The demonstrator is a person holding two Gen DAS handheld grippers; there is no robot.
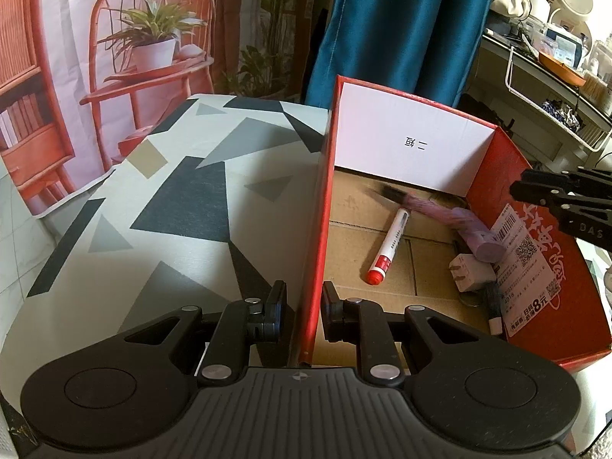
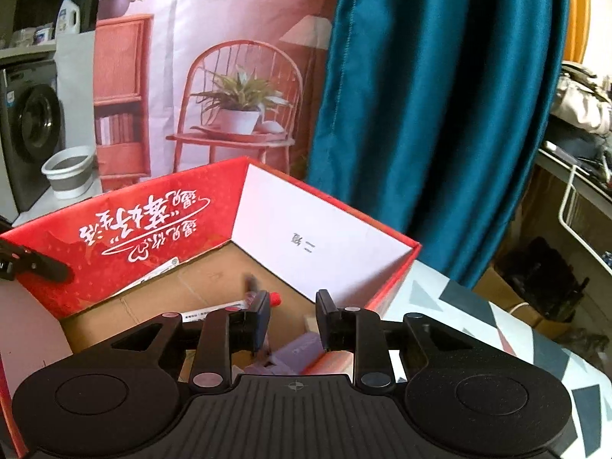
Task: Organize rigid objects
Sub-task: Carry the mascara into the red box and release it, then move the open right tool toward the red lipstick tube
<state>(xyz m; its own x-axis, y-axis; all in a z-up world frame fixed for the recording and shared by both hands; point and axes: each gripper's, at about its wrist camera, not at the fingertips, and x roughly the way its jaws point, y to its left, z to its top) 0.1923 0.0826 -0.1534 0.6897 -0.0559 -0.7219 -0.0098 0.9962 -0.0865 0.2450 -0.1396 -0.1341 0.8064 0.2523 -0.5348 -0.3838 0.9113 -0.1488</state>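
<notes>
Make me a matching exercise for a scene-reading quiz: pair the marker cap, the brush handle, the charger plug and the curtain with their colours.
Things:
1. marker cap
2. brush handle
3. charger plug
4. curtain

Colours:
A. white
B. teal
C. red
D. purple

Pairs: 1-C, 2-D, 3-A, 4-B
</notes>
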